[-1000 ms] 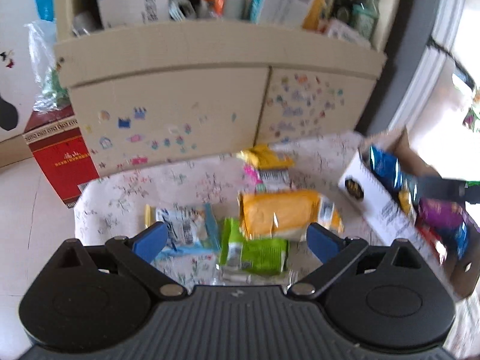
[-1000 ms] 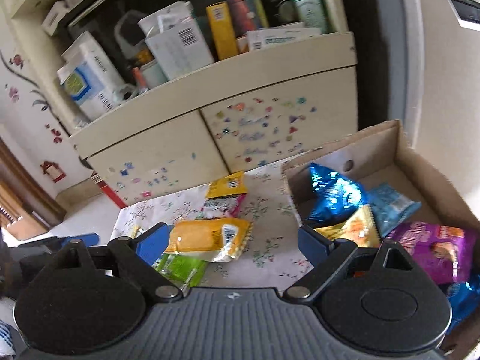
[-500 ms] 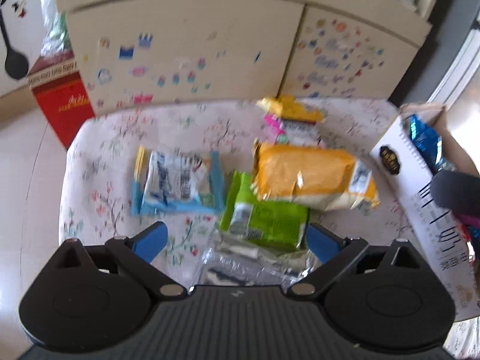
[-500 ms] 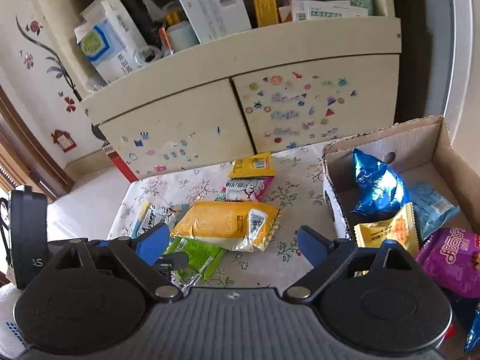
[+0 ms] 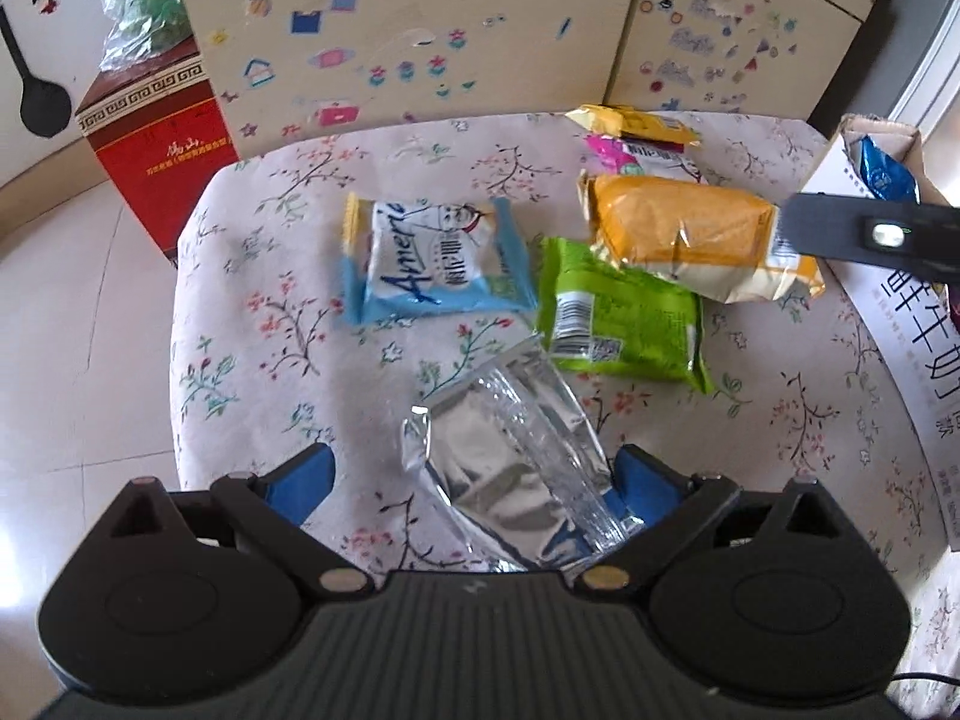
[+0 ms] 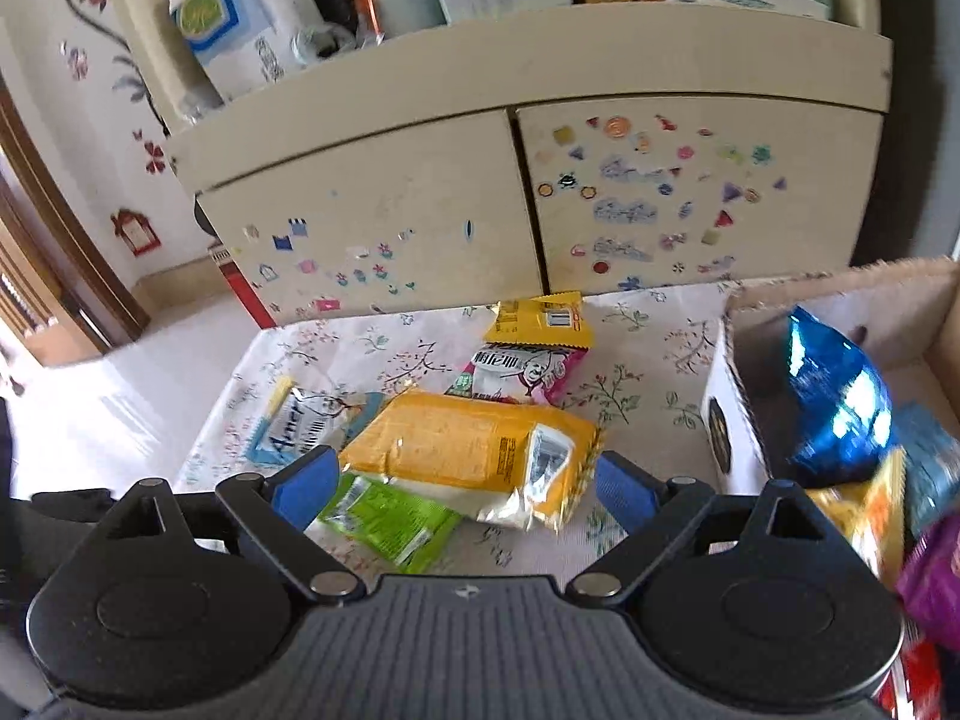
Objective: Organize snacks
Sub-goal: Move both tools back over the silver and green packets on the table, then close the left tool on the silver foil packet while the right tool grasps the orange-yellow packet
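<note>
Several snack packets lie on a small table with a floral cloth. My left gripper is open and points steeply down, with a silver foil packet lying between its blue pads. Beyond it are a blue-and-white packet, a green packet and a big orange packet. My right gripper is open just above the near end of the orange packet, which rests partly on the green packet. One dark finger of it shows in the left wrist view.
A cardboard box at the table's right holds a blue foil bag, a purple bag and others. A pink packet and a small yellow one lie at the back. Behind stand a stickered cabinet and a red box.
Both grippers have sunk toward the table and tipped further down. The left now frames the silver packet. The right has shifted left from the box to the orange packet. Both stay open.
</note>
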The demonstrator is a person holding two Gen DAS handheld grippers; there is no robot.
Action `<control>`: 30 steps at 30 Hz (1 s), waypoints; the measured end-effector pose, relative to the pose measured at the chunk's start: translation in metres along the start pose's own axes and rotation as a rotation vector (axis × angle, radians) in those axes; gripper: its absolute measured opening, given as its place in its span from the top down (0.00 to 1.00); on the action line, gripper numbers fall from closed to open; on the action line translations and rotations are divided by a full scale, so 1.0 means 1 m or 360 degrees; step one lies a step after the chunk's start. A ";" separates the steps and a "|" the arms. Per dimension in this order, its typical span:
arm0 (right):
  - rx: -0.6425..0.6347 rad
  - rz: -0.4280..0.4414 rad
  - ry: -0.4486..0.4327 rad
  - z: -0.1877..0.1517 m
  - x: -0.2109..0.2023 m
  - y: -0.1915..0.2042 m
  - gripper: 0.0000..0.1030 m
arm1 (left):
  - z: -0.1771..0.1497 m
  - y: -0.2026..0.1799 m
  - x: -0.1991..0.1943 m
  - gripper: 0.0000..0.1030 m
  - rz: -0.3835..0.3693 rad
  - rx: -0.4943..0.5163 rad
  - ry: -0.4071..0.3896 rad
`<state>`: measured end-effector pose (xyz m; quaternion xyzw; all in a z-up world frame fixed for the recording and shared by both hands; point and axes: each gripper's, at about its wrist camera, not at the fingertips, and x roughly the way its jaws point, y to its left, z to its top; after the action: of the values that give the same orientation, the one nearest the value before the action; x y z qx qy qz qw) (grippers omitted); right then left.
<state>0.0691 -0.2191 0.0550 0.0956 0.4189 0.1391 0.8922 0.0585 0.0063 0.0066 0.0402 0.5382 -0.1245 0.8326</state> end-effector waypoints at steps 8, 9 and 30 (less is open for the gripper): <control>-0.0082 -0.0018 -0.0037 0.013 0.031 0.004 0.07 | 0.003 0.007 0.000 0.04 -0.0035 -0.0052 -0.0017; -0.0095 -0.0021 -0.0043 0.014 0.033 0.004 0.07 | 0.003 0.007 0.001 0.04 -0.0031 -0.0053 -0.0012; -0.0256 -0.0028 0.0134 0.016 0.041 0.007 0.05 | 0.003 0.010 0.008 0.05 -0.0044 -0.0119 0.0019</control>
<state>0.1049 -0.2000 0.0376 0.0140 0.4445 0.1683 0.8797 0.0664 0.0143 0.0002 0.0022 0.5480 -0.1155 0.8285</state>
